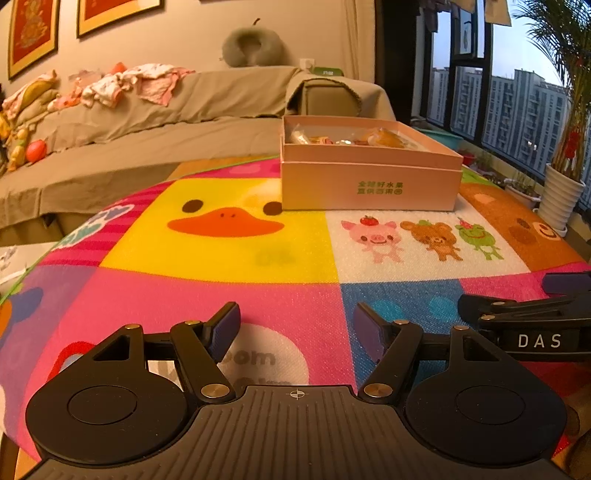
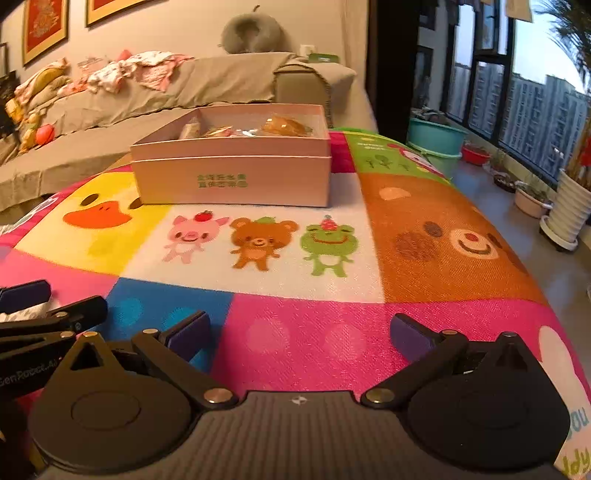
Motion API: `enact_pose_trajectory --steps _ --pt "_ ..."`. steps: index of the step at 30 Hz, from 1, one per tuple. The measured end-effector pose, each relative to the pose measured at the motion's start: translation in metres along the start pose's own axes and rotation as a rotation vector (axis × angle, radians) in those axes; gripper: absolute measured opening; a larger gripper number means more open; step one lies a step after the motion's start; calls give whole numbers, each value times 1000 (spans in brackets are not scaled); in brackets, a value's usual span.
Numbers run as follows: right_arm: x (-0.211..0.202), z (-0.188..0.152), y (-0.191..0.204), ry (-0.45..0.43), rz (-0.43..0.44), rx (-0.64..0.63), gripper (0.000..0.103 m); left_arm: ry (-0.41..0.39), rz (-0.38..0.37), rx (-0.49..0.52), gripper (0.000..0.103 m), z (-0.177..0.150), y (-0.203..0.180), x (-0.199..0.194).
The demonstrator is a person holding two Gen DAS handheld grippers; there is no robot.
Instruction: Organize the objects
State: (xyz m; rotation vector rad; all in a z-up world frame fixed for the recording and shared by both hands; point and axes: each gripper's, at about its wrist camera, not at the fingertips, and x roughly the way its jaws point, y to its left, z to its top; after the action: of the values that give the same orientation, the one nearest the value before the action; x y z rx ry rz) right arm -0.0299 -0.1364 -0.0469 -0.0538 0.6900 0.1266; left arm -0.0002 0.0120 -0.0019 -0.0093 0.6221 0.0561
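A brown-covered sofa (image 1: 147, 122) runs along the back wall, with a heap of pink and white clothes (image 1: 125, 83) on its backrest, a grey neck pillow (image 1: 253, 46) perched further along and a red ball (image 1: 36, 151) near its left end. Two red pictures in gold frames (image 1: 31, 33) hang above it. By the dark-framed window (image 2: 535, 92) stand a teal basin (image 2: 436, 142) and a palm in a ribbed white pot (image 1: 561, 199).
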Motion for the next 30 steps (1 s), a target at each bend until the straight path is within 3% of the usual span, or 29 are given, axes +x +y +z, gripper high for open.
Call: enact_pose_trajectory --steps 20,30 --pt "-1 -2 -2 5 4 26 103 0 -5 -7 73 0 0 0" --pt "-4 -5 9 -16 -61 23 103 1 -5 -8 73 0 0 0"
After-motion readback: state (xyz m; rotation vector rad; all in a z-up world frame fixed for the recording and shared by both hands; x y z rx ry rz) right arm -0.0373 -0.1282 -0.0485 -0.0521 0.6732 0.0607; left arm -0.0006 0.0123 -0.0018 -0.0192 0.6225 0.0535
